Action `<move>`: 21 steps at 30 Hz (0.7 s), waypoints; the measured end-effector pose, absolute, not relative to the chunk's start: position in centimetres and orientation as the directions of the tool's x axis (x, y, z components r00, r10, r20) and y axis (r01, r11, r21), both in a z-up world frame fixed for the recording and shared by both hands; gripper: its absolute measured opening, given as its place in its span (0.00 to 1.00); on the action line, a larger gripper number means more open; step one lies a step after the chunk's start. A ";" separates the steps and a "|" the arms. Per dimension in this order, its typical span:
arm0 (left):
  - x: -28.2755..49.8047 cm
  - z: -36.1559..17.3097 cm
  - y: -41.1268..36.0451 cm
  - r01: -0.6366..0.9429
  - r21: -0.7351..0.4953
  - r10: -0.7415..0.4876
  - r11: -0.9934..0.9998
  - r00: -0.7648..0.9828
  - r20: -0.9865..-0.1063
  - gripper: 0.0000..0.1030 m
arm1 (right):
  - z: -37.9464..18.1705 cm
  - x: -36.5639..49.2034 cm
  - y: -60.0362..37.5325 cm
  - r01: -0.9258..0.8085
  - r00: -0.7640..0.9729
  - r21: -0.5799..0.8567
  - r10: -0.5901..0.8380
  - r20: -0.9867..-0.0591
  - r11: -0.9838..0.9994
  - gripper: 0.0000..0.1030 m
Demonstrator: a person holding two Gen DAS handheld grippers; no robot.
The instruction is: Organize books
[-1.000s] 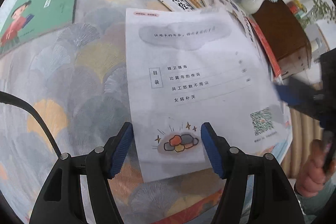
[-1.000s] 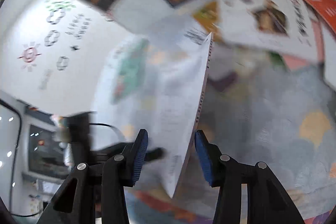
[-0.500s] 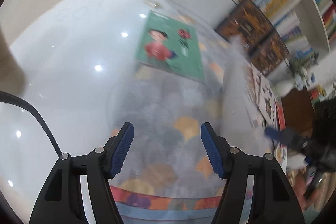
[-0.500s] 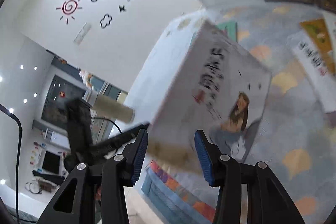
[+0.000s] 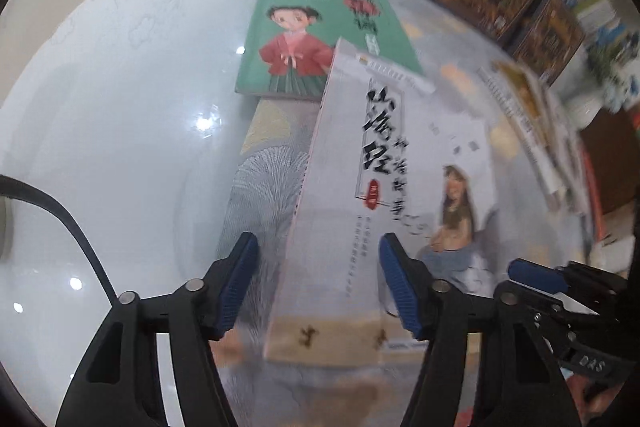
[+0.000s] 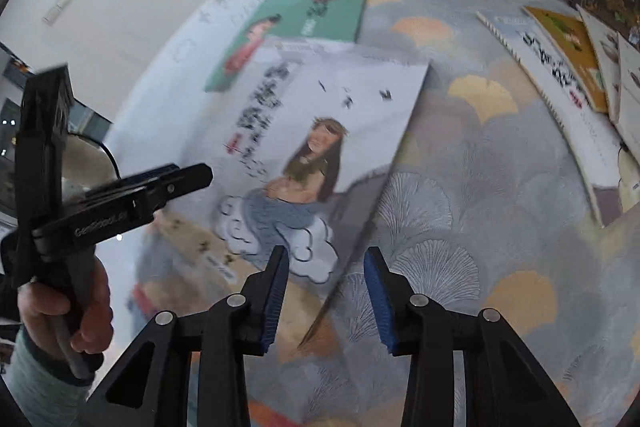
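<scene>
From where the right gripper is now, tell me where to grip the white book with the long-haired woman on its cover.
Take the white book at its near corner, coming from below the cover, one pad on each face. That corner is lifted off the cloth, already between the right gripper's open pads; the far end overlaps the green book.

White book (image 6: 320, 131): tilted over the rug (image 6: 480, 195), overlapping the green book's near corner.
Green book (image 5: 316, 39): at the rug's far-left edge.
Fanned books (image 6: 560, 67): along its right edge.

White book over the green one

The white book (image 6: 320, 131), cover up and tilted, overlaps the near corner of the green book (image 5: 320, 39) lying flat on the patterned cloth (image 6: 460, 211).
</scene>
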State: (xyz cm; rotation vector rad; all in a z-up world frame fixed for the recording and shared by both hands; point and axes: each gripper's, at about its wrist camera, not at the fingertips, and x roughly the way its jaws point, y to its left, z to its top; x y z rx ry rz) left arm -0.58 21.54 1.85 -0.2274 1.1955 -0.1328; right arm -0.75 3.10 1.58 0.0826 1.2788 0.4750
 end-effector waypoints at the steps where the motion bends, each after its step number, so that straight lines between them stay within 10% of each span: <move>1: -0.6 1.8 21.4 -0.012 -0.239 -0.218 0.971 0.370 -0.903 0.57 | 1.0 -0.6 3.1 -0.288 0.195 0.323 0.386 -0.902 0.901 0.36; 14: -4.5 2.1 19.0 0.039 -0.585 -0.568 0.810 0.299 -0.766 0.57 | 0.6 -2.7 -2.6 -0.258 0.183 0.327 0.378 -0.908 0.909 0.37; 21: -6.8 1.3 14.9 0.072 -0.525 -0.524 0.848 0.262 -0.811 0.28 | 0.6 -5.0 -8.1 -0.185 0.209 0.316 0.351 -0.913 0.931 0.36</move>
